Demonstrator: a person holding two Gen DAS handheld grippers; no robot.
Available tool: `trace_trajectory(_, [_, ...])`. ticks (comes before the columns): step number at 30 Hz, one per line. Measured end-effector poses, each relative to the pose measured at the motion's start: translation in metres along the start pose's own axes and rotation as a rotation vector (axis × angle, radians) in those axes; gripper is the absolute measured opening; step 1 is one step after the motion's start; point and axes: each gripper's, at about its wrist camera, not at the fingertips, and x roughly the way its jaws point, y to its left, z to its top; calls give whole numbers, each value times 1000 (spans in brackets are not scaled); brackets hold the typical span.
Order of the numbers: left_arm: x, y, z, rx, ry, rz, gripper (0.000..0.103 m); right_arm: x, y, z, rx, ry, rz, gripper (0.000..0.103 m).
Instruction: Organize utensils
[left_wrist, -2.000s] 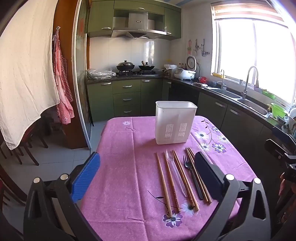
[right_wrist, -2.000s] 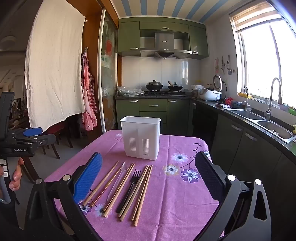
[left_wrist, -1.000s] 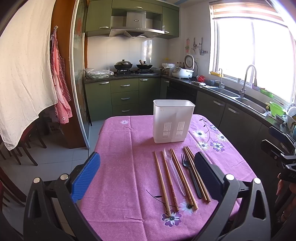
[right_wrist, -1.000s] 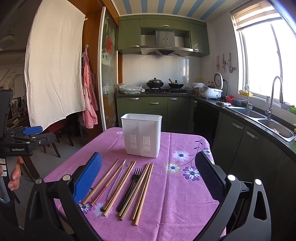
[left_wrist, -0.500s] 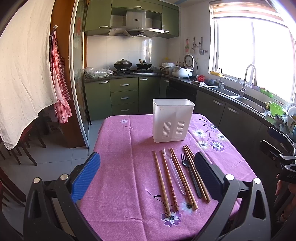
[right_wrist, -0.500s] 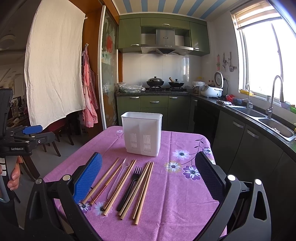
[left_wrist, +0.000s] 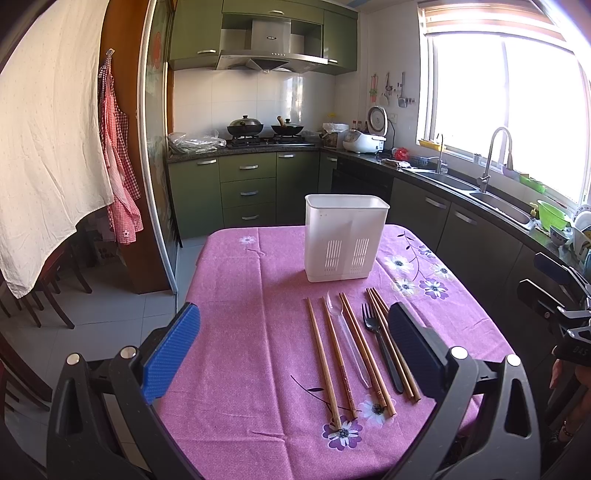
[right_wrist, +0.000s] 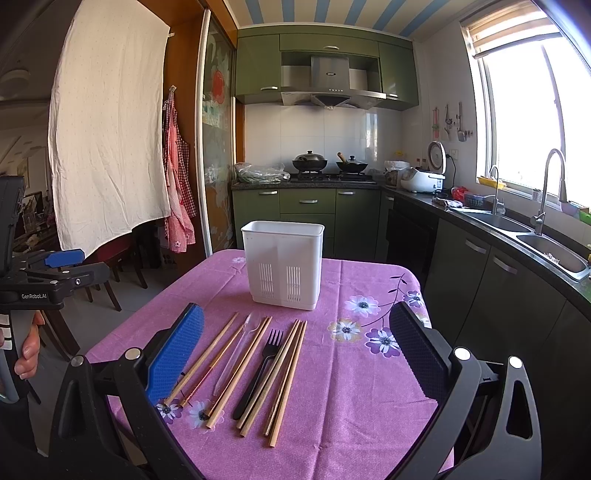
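Note:
A white slotted utensil holder (left_wrist: 345, 238) (right_wrist: 283, 264) stands upright on the pink flowered tablecloth (left_wrist: 258, 314) (right_wrist: 354, 369). In front of it lie several wooden chopsticks (left_wrist: 322, 360) (right_wrist: 286, 373), a clear plastic spoon (left_wrist: 345, 341) (right_wrist: 236, 350) and a black fork (left_wrist: 380, 347) (right_wrist: 258, 373), side by side. My left gripper (left_wrist: 293, 354) hovers open above the near table edge, left of the utensils. Over the same row, my right gripper (right_wrist: 295, 354) is open and holds nothing.
Green kitchen cabinets (right_wrist: 310, 210) and a stove with pots (left_wrist: 264, 131) stand behind the table. A counter with a sink (right_wrist: 546, 251) runs along the right. A white cloth (left_wrist: 40, 147) and chairs (right_wrist: 114, 266) are at the left. A hand (right_wrist: 27, 347) holds the left gripper's handle.
Both views have shifted only slightly; the table and holder sit a touch differently in frame. The utensils have not moved and both grippers remain open.

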Motion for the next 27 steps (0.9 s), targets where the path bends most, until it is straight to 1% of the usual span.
trace_trajectory(15, [3, -2, -3, 1, 2, 1, 97, 5, -1, -10, 3, 8, 3, 99])
trace_trajectory(27, [2, 0, -3, -1, 6, -2, 97, 6, -2, -9, 3, 12, 4, 99])
